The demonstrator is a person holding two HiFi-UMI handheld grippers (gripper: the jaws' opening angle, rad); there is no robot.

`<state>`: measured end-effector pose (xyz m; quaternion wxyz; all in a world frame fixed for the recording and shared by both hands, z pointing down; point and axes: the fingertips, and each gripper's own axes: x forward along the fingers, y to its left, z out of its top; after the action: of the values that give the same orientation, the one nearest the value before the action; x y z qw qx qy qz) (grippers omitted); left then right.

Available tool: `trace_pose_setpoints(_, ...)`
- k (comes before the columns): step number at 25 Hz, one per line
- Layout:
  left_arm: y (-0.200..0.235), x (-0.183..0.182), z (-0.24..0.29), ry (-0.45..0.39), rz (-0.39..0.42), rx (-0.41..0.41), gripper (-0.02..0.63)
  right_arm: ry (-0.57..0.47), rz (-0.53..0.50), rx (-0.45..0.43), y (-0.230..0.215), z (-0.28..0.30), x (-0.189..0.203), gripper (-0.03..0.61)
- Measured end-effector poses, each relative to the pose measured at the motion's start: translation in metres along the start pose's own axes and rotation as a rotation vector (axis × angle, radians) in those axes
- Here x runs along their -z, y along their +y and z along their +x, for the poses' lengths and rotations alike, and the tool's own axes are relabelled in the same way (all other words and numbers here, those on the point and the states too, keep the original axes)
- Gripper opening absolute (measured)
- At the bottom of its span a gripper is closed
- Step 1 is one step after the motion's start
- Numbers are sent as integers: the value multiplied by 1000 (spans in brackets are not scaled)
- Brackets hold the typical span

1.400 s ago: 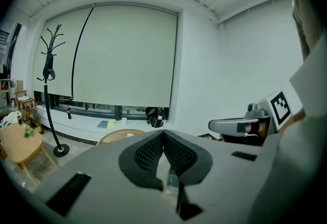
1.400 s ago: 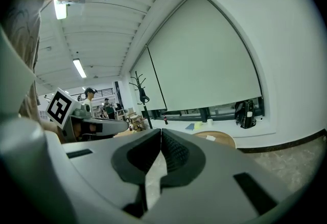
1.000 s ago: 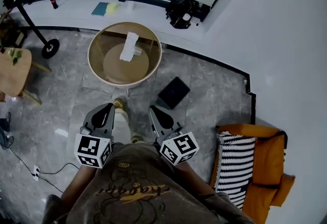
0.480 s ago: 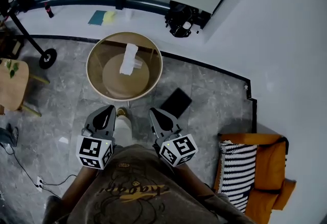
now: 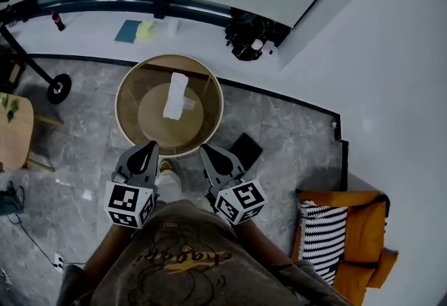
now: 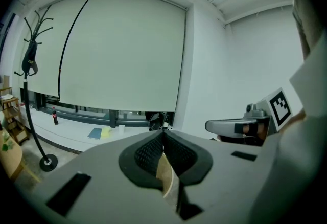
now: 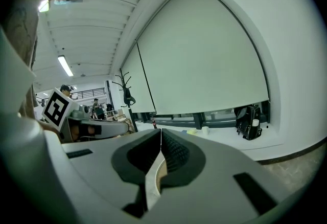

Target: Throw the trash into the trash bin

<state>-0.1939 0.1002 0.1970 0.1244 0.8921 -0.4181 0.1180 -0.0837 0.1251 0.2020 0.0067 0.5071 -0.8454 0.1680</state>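
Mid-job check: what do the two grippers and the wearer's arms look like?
The left gripper and right gripper are grey tapering shells with black ribbed pads inside the jaws. Each carries a white cube with black square markers at its rear. No cables show. The person wears a brown T-shirt with yellowish print.

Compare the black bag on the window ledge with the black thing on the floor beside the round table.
The bag is bulky and lumpy; the flat thing is a thin, smooth rectangle. The bag sits up on the white ledge; the flat thing lies on the grey floor. Both are black.
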Motion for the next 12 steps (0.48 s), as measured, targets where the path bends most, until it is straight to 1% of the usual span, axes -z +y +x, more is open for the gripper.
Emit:
trace_pose_setpoints(6,37,-27,37,-2,10,42,18,-17,-9,35,-14,47,-27,19)
trace_pose_setpoints(12,69,-52,76,-13,23,78,19,-15,-18,67,-33,89,-42,20)
